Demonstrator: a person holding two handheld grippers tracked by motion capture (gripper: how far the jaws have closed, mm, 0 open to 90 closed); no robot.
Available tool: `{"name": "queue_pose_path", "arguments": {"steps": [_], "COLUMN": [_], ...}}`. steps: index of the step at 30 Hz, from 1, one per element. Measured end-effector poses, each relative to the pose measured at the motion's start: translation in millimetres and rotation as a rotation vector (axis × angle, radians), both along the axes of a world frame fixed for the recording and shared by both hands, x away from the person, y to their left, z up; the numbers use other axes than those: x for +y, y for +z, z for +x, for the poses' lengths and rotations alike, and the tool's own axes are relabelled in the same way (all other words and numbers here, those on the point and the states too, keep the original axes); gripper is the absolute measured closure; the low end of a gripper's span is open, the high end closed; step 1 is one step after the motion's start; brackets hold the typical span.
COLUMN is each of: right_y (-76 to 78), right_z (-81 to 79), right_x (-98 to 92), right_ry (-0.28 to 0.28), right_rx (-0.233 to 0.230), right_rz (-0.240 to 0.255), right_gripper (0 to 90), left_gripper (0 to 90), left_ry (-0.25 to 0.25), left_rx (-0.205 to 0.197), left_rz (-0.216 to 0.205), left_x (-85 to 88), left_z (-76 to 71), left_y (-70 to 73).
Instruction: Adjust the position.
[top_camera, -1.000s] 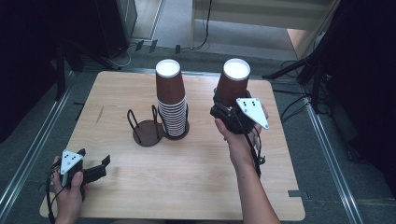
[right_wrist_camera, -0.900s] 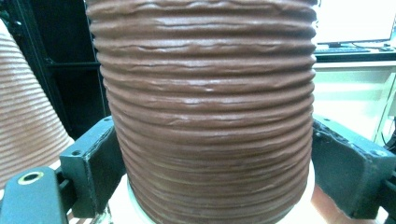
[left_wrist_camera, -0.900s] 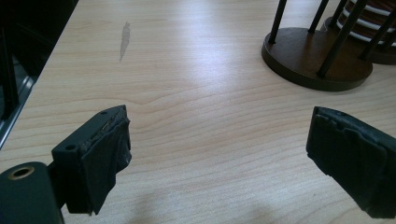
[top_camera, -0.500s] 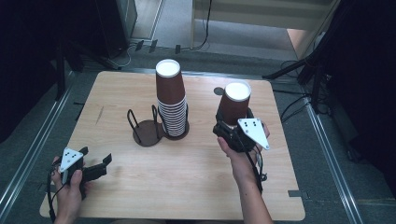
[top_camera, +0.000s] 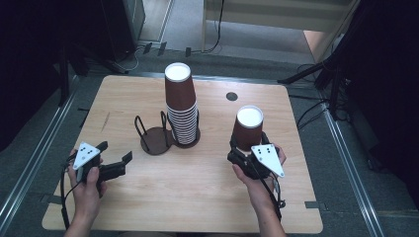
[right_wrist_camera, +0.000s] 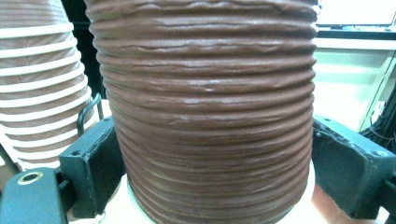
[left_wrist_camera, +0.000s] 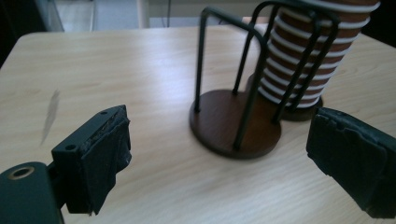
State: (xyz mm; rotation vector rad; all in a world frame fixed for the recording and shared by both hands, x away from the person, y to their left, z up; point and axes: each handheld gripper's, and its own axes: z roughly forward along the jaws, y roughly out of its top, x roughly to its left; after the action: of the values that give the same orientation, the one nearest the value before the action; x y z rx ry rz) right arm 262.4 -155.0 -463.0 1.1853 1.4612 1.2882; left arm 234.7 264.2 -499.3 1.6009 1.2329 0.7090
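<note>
Table in the high view carries one stack of brown cups in a two-ring wire holder, plus one single upside-down cup clamped between the jaws of the right gripper, while the left gripper rests with jaws apart. Left gripper view: both fingers stand wide apart, empty, the holder's bare ring and the stack beyond them. Right gripper view: two fingers press either side of the ribbed cup, the stack beyond the left finger.

Brown cup: top and base cut off in the right gripper view; jaw contact with its wall unclear. Cup stack: top cropped in the left gripper view.
</note>
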Motion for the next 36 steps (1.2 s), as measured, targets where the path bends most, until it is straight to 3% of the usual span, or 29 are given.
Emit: {"name": "queue_pose_path", "arguments": {"steps": [8,14,19,31,36], "right_y": [-15.9,-28.8,-41.4,-49.6,-49.0], "right_z": [-5.3,-8.4,-8.4,-13.5,-18.1], "right_x": [1.4,7.2,12.8,27.3,31.6], "right_ry": [0.020,0.043,0.067,0.087,0.102], "right_rx": [0.028,0.048,0.083,0.038,0.029], "right_rz": [-0.021,-0.065,-0.101,-0.212,-0.220], "right_gripper": [10.9,11.0,11.0,11.0,11.0], "left_gripper": [7.1,7.1,7.1,7.0,7.0], "left_ry": [-0.072,-0.136,-0.193,-0.306,-0.332], "left_rx": [-0.019,-0.020,-0.023,-0.009,-0.012], "left_rz": [0.025,-0.022,-0.004,0.014,0.032], "left_x": [-23.6,-33.3,-47.6,-68.9,-74.8], "left_z": [7.4,9.5,9.6,6.7,5.5], "left_y": [10.3,12.6,13.8,22.5,27.7]}}
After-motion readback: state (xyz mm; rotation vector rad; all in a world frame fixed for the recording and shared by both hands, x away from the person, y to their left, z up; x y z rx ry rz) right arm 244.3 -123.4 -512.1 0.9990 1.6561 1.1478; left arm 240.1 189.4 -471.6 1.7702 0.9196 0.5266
